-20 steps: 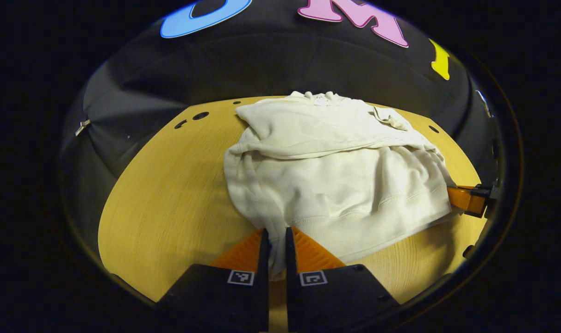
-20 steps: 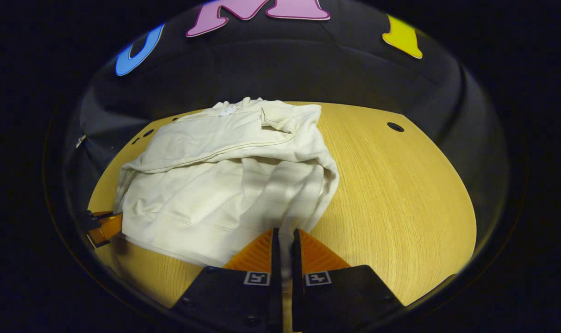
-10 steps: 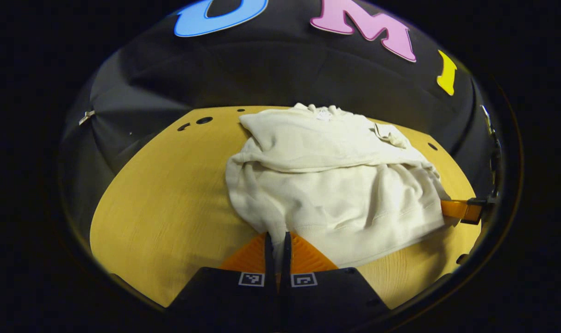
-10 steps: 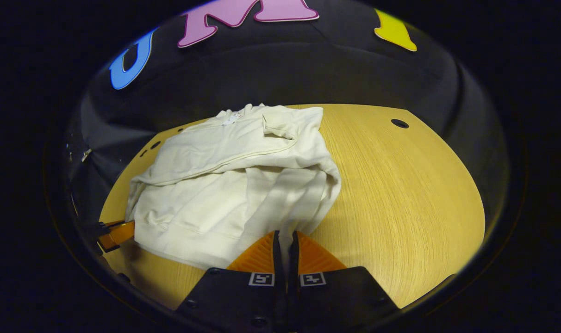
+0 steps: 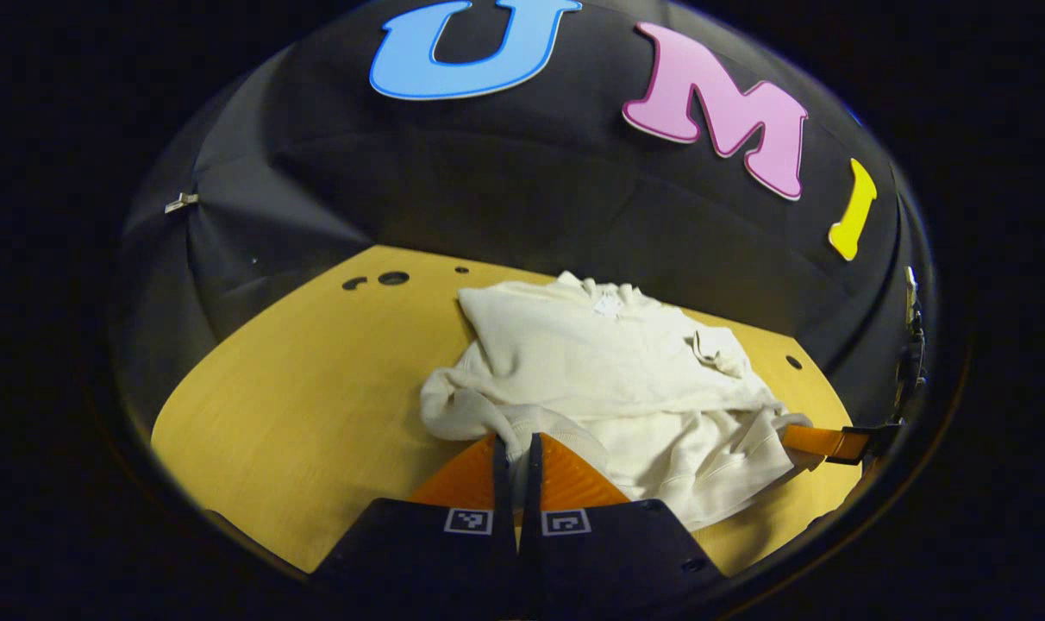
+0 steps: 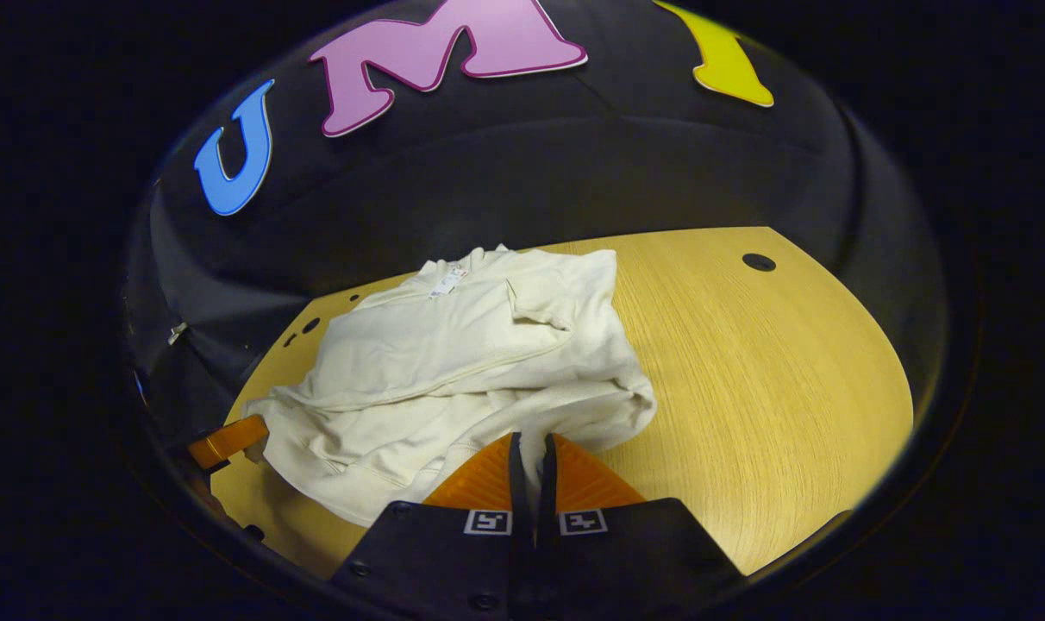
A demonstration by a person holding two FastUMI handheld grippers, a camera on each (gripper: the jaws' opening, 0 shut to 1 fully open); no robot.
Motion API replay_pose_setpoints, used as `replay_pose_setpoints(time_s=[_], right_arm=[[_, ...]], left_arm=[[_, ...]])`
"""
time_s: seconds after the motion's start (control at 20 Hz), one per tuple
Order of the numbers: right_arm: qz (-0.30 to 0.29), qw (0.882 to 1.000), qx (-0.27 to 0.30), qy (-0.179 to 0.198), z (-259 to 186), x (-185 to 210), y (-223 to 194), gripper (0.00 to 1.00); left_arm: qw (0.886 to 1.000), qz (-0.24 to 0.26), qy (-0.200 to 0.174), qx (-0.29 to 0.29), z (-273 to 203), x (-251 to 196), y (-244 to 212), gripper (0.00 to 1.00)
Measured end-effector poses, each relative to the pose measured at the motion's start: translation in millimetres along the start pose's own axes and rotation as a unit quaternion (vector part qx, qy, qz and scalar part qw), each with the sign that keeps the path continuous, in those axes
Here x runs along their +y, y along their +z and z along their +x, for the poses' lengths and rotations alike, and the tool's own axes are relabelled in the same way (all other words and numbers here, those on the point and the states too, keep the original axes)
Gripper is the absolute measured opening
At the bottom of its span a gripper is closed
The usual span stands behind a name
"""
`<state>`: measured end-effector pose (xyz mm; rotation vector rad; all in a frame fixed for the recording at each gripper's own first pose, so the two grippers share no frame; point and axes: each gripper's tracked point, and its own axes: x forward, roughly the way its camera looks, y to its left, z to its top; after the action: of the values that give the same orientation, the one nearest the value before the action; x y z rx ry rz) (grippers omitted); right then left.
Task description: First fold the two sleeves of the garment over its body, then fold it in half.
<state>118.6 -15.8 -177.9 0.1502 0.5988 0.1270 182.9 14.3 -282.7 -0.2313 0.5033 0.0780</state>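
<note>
A cream sweatshirt (image 5: 609, 379) lies on the wooden table (image 5: 298, 388), its sleeves folded across the body and its collar at the far side. My left gripper (image 5: 514, 444) is shut on the left corner of the hem, which is raised off the table. My right gripper (image 6: 531, 444) is shut on the other hem corner of the sweatshirt (image 6: 453, 362), also lifted. The right gripper (image 5: 820, 440) shows at the right edge of the left gripper view, and the left gripper (image 6: 229, 440) at the left edge of the right gripper view. The lower half of the body sags between them.
The round table (image 6: 764, 388) has bare wood to the right of the garment in the right gripper view, with a small hole (image 6: 758, 261) near its far edge. Several holes (image 5: 393, 278) sit at the far left. Black cloth walls close behind.
Both grippers have risen and moved toward the collar with the hem held, so the lower part of the sweatshirt has lifted off the table and bunched up.
</note>
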Motion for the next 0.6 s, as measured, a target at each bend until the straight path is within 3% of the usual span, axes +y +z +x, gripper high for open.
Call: replay_pose_setpoints(time_s=[0.6], right_arm=[[0.001, 0.994, -0.113, 0.011, 66, 19, 131, 0.05]], left_arm=[[0.996, -0.003, -0.019, -0.086, 65, -10, 114, 0.06]])
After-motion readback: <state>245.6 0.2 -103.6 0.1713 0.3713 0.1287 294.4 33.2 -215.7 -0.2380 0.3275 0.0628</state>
